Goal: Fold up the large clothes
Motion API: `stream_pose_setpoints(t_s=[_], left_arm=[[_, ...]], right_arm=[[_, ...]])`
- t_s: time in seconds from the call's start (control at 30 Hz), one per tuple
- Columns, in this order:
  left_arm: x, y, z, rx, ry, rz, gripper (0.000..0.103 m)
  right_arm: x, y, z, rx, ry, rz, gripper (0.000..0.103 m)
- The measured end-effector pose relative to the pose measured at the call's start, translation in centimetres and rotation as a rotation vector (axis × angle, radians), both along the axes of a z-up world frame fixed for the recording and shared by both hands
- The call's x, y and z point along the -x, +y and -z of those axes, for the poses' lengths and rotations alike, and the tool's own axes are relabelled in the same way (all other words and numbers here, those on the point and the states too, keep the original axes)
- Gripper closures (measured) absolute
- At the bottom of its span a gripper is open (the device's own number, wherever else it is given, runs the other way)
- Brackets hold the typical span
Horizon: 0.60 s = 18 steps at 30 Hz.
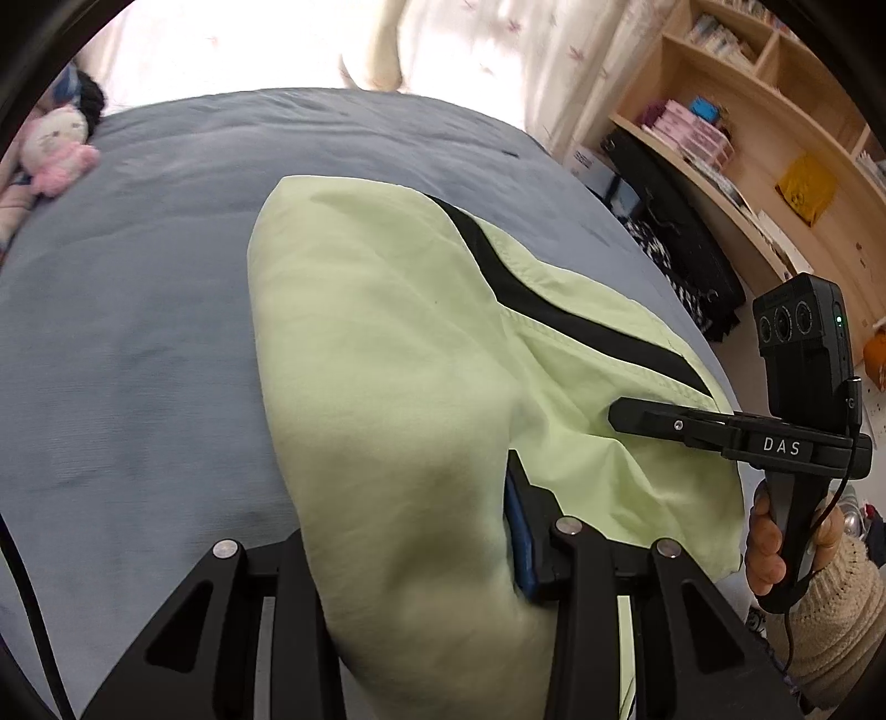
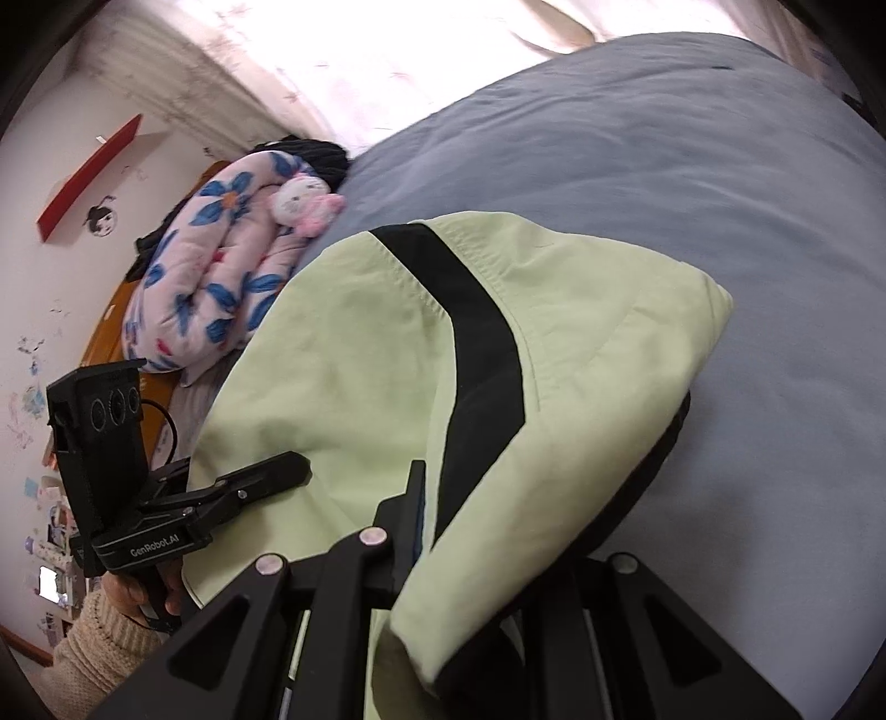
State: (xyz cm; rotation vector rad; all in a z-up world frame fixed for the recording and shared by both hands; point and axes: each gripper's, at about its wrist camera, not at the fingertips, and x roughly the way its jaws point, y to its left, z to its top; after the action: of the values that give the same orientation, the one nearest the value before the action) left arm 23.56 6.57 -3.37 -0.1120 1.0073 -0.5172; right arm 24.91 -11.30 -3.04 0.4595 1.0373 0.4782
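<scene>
While the grey-blue bed cover (image 1: 166, 310) fills most of both views, the pale green garment (image 1: 398, 360) with its black stripe (image 1: 554, 299) is the landmark: it rises off the cover in a tented fold, its far rounded edge resting on the cover and its near edge gathered up at the two tools. Beyond the garment's far side hangs a bright curtain (image 1: 266, 44); to one side of the garment stands a wooden shelf unit (image 1: 775, 138), and on the opposite side lies a flowered quilt roll (image 2: 216, 260) with a pink-and-white plush toy (image 2: 304, 205) against it. The left gripper (image 1: 415, 559) sits at the garment's near edge, its jaws partly closed with a thick bunch of green cloth pressed between them, a blue pad (image 1: 520, 531) showing against the fabric. The right gripper (image 2: 459, 559) holds the garment's other near corner, its jaws nearly together on a thinner fold that drapes over them. Each tool shows in the other's view, gripped by a hand (image 1: 769, 548) in a cream knitted sleeve (image 1: 830, 615) just beside the garment's edge.
</scene>
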Motion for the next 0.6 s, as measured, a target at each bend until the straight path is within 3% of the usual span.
stream_pose_setpoints(t_s=[0.23,0.43,0.6], left_arm=[[-3.7,10.1,-3.4,-0.03,-0.047,-0.067,0.068],[-12.2,16.6,-5.0,-0.044,-0.082,-0.09,0.068],[-19.6,20.7,-4.1,-0.083,-0.113,-0.087,0.067]], right_arm=[[-6.2,8.2,-2.4,-0.027,-0.053,-0.057,0.091],[-14.8,14.0,-3.9,-0.037,-0.113,-0.045,0.091],[-22.5,18.0,-2.2,-0.042,-0.147,-0.023,0.091]])
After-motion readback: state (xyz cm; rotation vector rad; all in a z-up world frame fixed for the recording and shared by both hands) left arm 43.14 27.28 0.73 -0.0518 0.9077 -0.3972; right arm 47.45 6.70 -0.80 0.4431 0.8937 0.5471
